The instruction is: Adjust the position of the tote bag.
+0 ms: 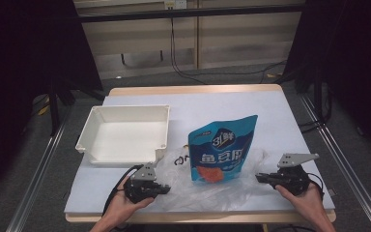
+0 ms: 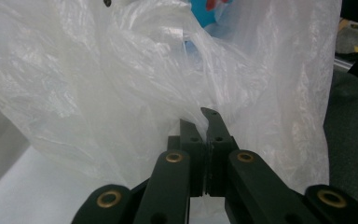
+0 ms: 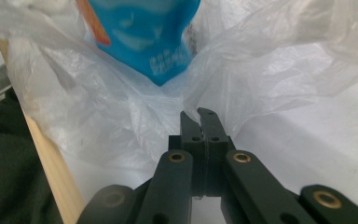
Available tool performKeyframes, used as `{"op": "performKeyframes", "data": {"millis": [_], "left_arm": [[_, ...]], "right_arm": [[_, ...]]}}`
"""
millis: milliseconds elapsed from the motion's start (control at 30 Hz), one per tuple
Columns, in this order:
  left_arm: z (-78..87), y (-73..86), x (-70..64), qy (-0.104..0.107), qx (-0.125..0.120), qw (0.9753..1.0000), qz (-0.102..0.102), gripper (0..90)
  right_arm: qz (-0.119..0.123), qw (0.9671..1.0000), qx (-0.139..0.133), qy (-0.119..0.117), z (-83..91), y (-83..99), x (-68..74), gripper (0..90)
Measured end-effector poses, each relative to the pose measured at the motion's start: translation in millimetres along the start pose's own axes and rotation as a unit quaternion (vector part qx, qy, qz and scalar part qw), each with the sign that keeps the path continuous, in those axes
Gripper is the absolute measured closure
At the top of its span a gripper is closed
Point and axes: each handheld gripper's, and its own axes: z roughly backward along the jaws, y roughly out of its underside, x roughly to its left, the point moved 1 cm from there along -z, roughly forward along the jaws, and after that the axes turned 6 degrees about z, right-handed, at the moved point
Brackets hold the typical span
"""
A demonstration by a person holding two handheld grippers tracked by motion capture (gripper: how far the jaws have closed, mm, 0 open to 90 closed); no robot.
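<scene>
A: High view, left to right: white tray at the left of the desk, bare inside. Left gripper just right of it near the front edge, fingers pressed together on a fold of the clear plastic bag.

B: Left gripper view agrees: fingers shut with film bunched between them, bag ballooning up ahead.

A: Centre next: blue snack pouch, leaning, lower half down inside the bag mouth, top half poking out toward the back of the desk.

B: Right side: right gripper at the bag's other edge, likewise clamped on plastic. Right gripper view: fingers together on the film, blue pouch corner just beyond.

A: Step in hand, probably: holding the bag mouth open from both sides with the pouch half seated.

B: Next move, at a guess: lifting both edges evenly so the pouch slides fully in. Needs a matched pull; thin film apt to slip or tear, pouch apt to tip toward the tray.
</scene>
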Motion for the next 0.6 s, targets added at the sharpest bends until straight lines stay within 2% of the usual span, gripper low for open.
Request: {"op": "performKeyframes", "data": {"millis": [67,100,133,167,200,233,300,333,367,400,467,500,533,600], "left_arm": [[1.0,1.5,0.7,0.000,-0.001,1.0000,0.002,89.1],[2.0,2.2,0.8,0.000,0.007,1.0000,0.003,89.2],[0.1,3.9,1.1,0.003,0.002,1.0000,0.005,89.2],[0.5,5.0,1.1,0.001,0.016,0.9999,0.005,89.3],[-1.4,7.8,1.0,0.001,0.012,0.9999,0.008,89.4],[-0.6,8.4,1.2,0.001,0.023,0.9997,0.007,89.4],[-2.0,11.0,0.9,0.000,0.018,0.9998,0.012,89.4],[-2.8,11.5,1.1,0.001,0.017,0.9998,0.011,89.4],[-1.6,11.0,1.6,-0.001,0.030,0.9995,0.005,89.4],[-4.5,12.2,1.4,0.000,0.023,0.9997,0.006,89.4],[-7.0,12.4,-1.7,-0.018,0.034,0.9992,-0.006,89.3],[-8.0,11.3,-2.8,-0.022,0.035,0.9990,-0.012,89.3],[-7.4,9.8,-5.5,-0.034,0.048,0.9981,-0.021,89.3],[-8.3,10.0,-8.0,-0.039,0.043,0.9981,-0.023,89.3]], "right_arm": [[0.001,1.0000,0.005,-0.002,-0.9,2.3,1.0,90.0],[-0.002,1.0000,0.003,-0.004,-2.1,4.6,2.3,90.0],[-0.002,1.0000,0.003,-0.004,-2.1,4.6,2.3,90.0],[0.001,1.0000,0.005,-0.005,-3.5,5.0,2.6,90.0],[0.006,0.9999,0.011,-0.007,-5.6,5.2,3.1,90.0],[0.010,0.9997,0.020,-0.013,-11.0,6.9,4.1,90.0],[0.016,0.9995,0.026,-0.011,-13.3,7.7,4.6,90.0],[0.016,0.9993,0.029,-0.013,-14.4,8.3,5.2,90.0],[0.017,0.9994,0.029,-0.013,-14.7,8.4,5.0,90.0],[0.016,0.9994,0.030,-0.010,-14.5,8.5,4.8,90.0],[0.014,0.9993,0.034,-0.010,-16.2,10.0,4.2,90.0],[0.019,0.9989,0.042,-0.005,-18.4,10.9,4.7,90.0],[0.028,0.9984,0.049,-0.001,-21.0,11.7,6.0,90.0],[0.027,0.9985,0.047,-0.001,-21.1,12.0,5.8,90.0]]}}
